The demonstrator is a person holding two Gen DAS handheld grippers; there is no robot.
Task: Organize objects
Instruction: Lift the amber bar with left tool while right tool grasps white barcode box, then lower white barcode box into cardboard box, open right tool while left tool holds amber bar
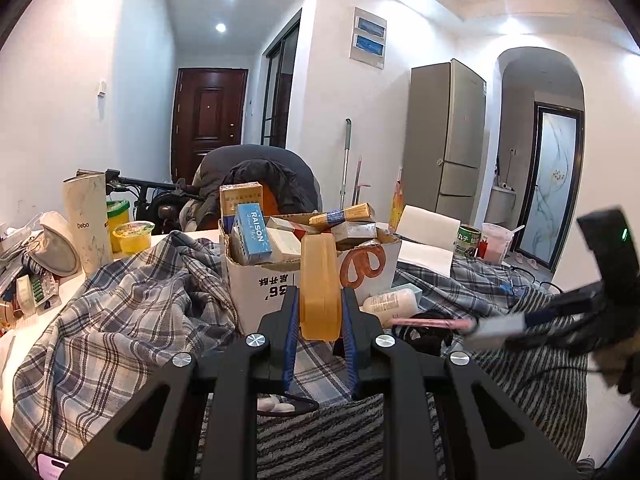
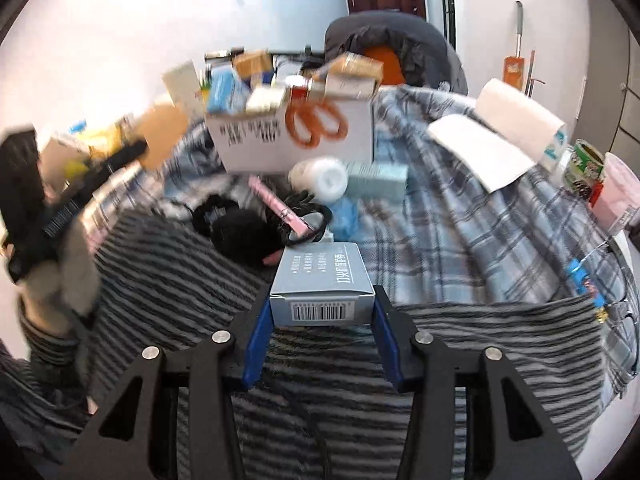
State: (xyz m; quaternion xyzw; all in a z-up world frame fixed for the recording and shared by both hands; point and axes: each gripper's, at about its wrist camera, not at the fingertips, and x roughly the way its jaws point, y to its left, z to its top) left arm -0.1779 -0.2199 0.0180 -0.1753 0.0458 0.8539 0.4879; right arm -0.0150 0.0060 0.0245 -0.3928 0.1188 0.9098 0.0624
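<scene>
My left gripper [image 1: 320, 312] is shut on a flat amber-orange plastic case [image 1: 319, 280], held upright just in front of a white cardboard box [image 1: 264, 284] crammed with small packets. My right gripper [image 2: 320, 308] is shut on a grey-blue carton [image 2: 320, 280] with a barcode, held above the striped cloth, nearer than the same white box [image 2: 256, 144]. The left gripper with its orange case [image 2: 164, 132] shows blurred at the left of the right wrist view. The right gripper [image 1: 496, 328] shows blurred at the right of the left wrist view.
Plaid and striped cloths [image 1: 132, 312] cover the table. A white bottle [image 2: 320, 178], teal carton [image 2: 376, 180], pink pen [image 2: 280, 208] and black earmuffs [image 2: 240, 232] lie before the box. A paper roll [image 2: 520, 120], can [image 2: 586, 168] and pink cup [image 2: 618, 196] stand right.
</scene>
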